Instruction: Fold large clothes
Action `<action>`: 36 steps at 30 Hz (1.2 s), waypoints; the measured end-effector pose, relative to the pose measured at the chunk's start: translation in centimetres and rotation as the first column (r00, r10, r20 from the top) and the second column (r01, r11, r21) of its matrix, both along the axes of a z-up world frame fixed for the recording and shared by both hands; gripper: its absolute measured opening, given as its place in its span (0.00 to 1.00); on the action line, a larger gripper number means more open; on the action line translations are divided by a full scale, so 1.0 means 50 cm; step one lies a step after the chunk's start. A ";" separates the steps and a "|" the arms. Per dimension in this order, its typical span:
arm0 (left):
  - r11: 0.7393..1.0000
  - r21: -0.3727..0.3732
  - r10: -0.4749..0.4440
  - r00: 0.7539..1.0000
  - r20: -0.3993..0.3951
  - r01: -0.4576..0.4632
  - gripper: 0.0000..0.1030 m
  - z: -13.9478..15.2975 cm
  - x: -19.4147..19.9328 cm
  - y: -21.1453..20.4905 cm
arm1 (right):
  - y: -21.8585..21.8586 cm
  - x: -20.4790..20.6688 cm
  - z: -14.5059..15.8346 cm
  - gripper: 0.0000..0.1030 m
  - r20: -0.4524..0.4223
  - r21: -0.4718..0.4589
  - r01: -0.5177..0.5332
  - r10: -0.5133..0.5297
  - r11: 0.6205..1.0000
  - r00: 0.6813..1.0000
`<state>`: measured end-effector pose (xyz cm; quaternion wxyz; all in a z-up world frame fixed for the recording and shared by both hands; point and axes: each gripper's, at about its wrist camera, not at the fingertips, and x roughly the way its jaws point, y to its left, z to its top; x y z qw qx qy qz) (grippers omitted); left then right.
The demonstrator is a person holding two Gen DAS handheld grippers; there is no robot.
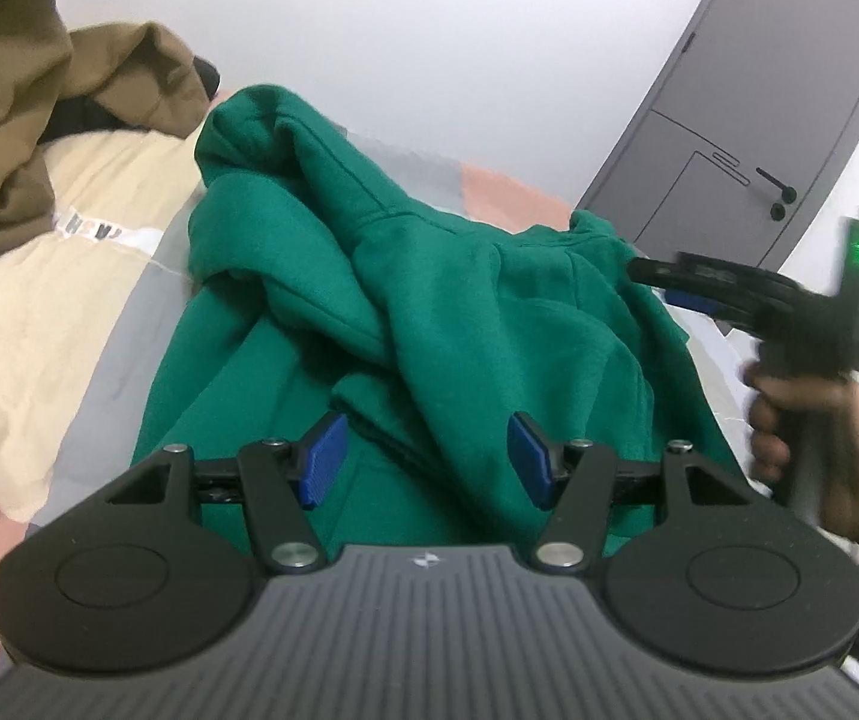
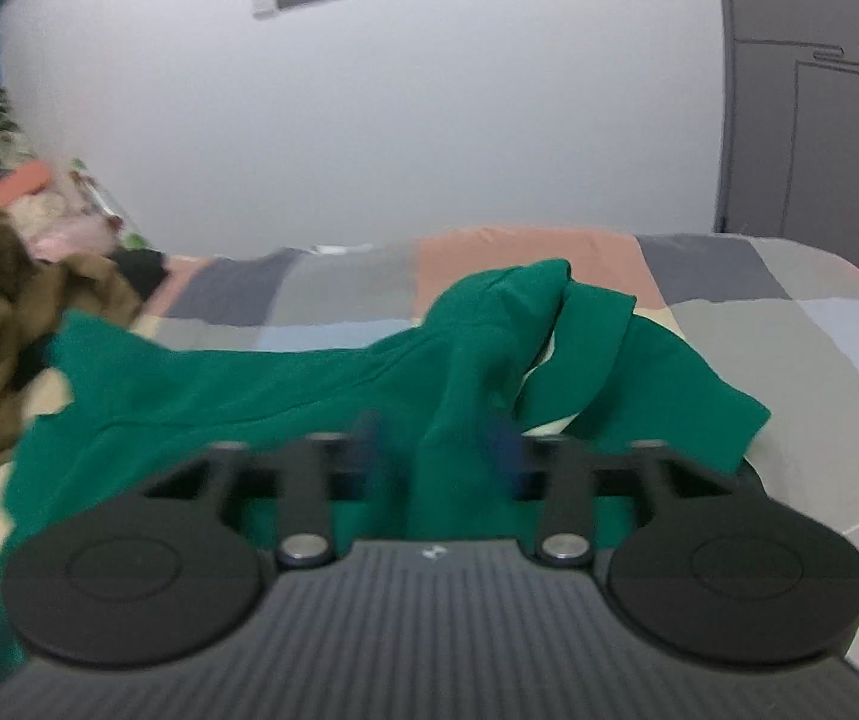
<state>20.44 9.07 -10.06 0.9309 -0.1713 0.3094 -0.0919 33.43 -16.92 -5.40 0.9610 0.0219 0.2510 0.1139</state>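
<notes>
Hovering nearest, the left gripper [image 1: 423, 459] gapes over the rumpled green hoodie [image 1: 465, 324], grasping nothing. Blur hides whether the right gripper [image 2: 436, 450] pinches the cloth between its fingers. Folding looks barely begun: the hoodie sprawls across the bed [image 2: 759, 324], brown clothes [image 1: 3, 120] heaped far left.
</notes>
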 end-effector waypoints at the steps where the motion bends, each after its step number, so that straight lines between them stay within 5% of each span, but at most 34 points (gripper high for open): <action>1: 1.000 0.006 -0.001 1.000 0.005 0.001 0.63 0.000 -0.001 -0.003 | -0.007 -0.024 0.007 0.55 0.014 0.019 -0.021 0.021 1.000 1.000; 12: 0.998 0.053 -0.047 0.998 0.049 0.045 0.63 -0.005 -0.012 -0.053 | -0.006 -0.243 -0.016 0.54 0.008 0.073 -0.189 0.189 0.979 0.982; 25: 0.996 0.067 -0.056 0.993 -0.106 0.063 0.64 -0.096 0.049 -0.080 | 0.046 -0.192 -0.153 0.52 -0.164 0.013 -0.221 0.220 0.975 0.962; 36: 0.994 0.097 -0.035 0.993 -0.111 0.046 0.65 -0.028 -0.012 -0.059 | -0.033 -0.247 -0.090 0.53 -0.178 0.159 -0.171 0.199 0.972 0.964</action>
